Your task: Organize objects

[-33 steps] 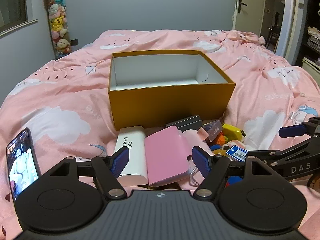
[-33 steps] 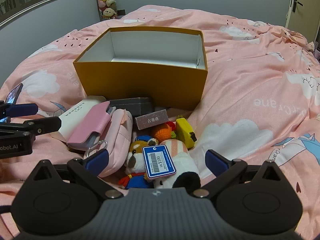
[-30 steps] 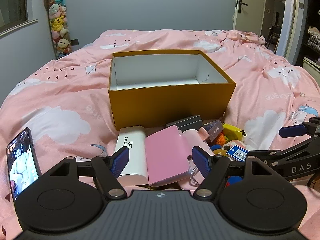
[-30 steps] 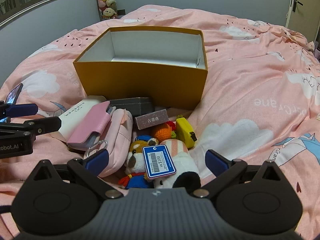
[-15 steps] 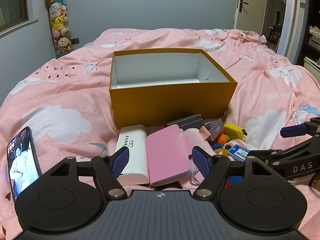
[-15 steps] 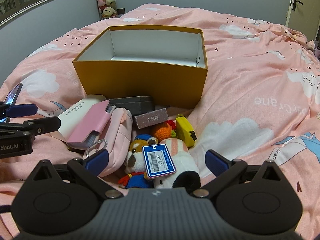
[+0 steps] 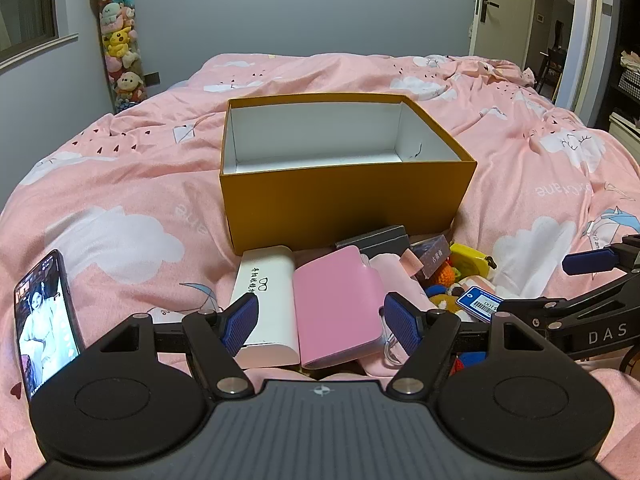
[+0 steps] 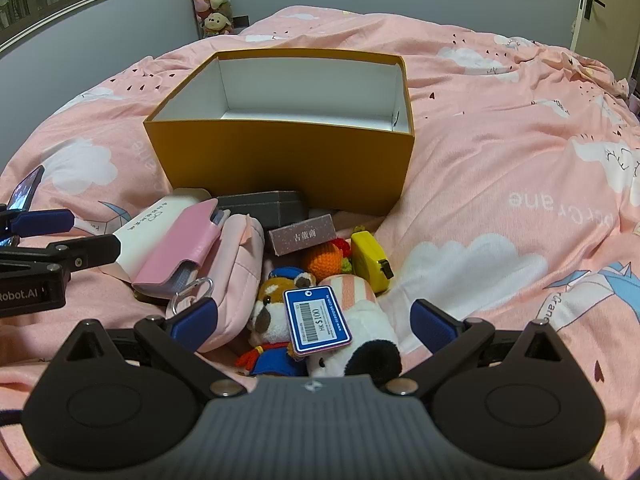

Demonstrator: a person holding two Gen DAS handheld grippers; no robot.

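An empty yellow box (image 7: 344, 196) (image 8: 280, 160) stands open on the pink bed. In front of it lies a pile: a white case (image 7: 266, 292) (image 8: 160, 220), a pink wallet (image 7: 336, 300) (image 8: 180, 248), a pink pouch (image 8: 236, 276), a grey box (image 8: 264, 206), a small brown box (image 8: 302, 234), a yellow tape measure (image 8: 370, 260), an orange knitted toy (image 8: 322, 262), a plush toy (image 8: 276, 320) and a blue price tag (image 8: 316, 320). My left gripper (image 7: 322, 322) is open just before the wallet and white case. My right gripper (image 8: 312, 326) is open around the plush toy and tag.
A phone (image 7: 42, 320) with a lit screen stands at the left on the bed. A tube of soft toys (image 7: 120, 44) stands against the far wall. A door (image 7: 504, 12) is at the back right. The bedspread (image 8: 500, 160) stretches right of the box.
Both grippers have barely moved; the left wrist view has crept slightly forward. Both stay open and nothing has been taken hold of.
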